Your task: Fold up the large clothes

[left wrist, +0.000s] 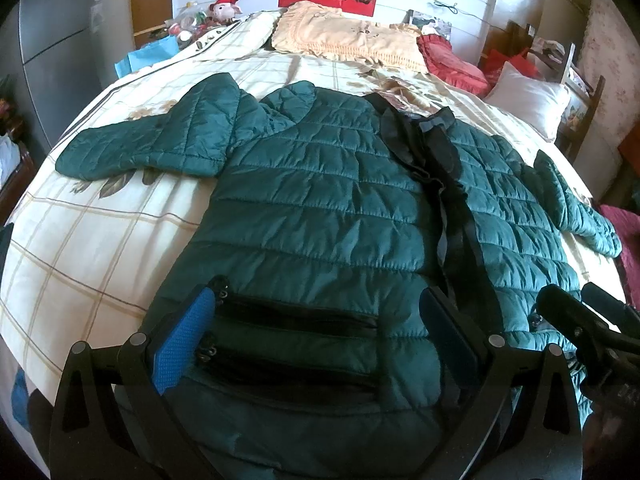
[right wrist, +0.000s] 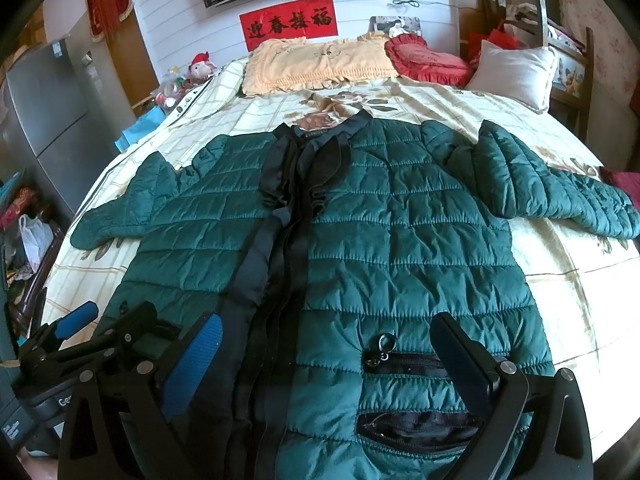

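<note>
Checked, flower-printed bedding covers the bed under both grippers. On the left gripper the blue-padded fingers stand wide apart, holding nothing, over two black zip pockets near the hem. The right gripper is likewise spread and empty, above another zip pocket. Beneath them a green quilted jacket lies flat, front up, black placket closed, with both sleeves spread outward. Beyond sit a yellow pillow, a red cushion and a red banner on the wall.
</note>
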The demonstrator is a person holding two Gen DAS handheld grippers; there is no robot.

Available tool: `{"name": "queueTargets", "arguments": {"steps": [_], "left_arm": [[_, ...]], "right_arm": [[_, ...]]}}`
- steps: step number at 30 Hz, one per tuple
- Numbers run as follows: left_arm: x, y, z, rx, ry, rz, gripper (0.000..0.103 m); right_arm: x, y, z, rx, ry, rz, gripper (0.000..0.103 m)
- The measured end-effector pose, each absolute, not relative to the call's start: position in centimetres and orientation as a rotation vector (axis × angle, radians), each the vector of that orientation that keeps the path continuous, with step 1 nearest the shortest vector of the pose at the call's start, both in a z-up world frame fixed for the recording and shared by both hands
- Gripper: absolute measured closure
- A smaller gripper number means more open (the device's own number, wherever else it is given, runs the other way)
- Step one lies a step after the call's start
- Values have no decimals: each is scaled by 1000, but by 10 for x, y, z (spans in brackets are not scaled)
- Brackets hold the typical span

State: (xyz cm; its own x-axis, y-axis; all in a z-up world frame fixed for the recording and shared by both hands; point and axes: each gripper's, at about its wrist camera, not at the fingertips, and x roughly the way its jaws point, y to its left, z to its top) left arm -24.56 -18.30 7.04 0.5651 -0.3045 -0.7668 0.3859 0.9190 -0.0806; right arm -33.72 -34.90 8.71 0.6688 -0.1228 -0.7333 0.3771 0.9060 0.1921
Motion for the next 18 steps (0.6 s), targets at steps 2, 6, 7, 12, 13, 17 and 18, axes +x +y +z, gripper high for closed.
{"name": "queueTargets", "arguments": {"steps": [2,6,7,12,13,17,18], "left_arm": [[-244,-182,70,101,880,-403,1],[-240,-178,72,97,877,-389,1],[-238,-177,72,98,876,-385,1],[-231,-174,74,103,873,-365,1],[-229,-173,74,104,873,-361,1],[-224,-171,75,100,869,-346,1],[-224,-171,75,98,871,-345,1]], "right_arm": [[-336,-349,87,338,792,-288,0],[-331,-349,88,324,795,-283,0],[-330,-349,88,322,793,-283,0],[-323,-351,86,322,800,-282,0],[-322,-351,86,319,801,-284,0],[-318,-354,89,320,791,-291,0],[-317,-355,89,320,791,-292,0]]}}
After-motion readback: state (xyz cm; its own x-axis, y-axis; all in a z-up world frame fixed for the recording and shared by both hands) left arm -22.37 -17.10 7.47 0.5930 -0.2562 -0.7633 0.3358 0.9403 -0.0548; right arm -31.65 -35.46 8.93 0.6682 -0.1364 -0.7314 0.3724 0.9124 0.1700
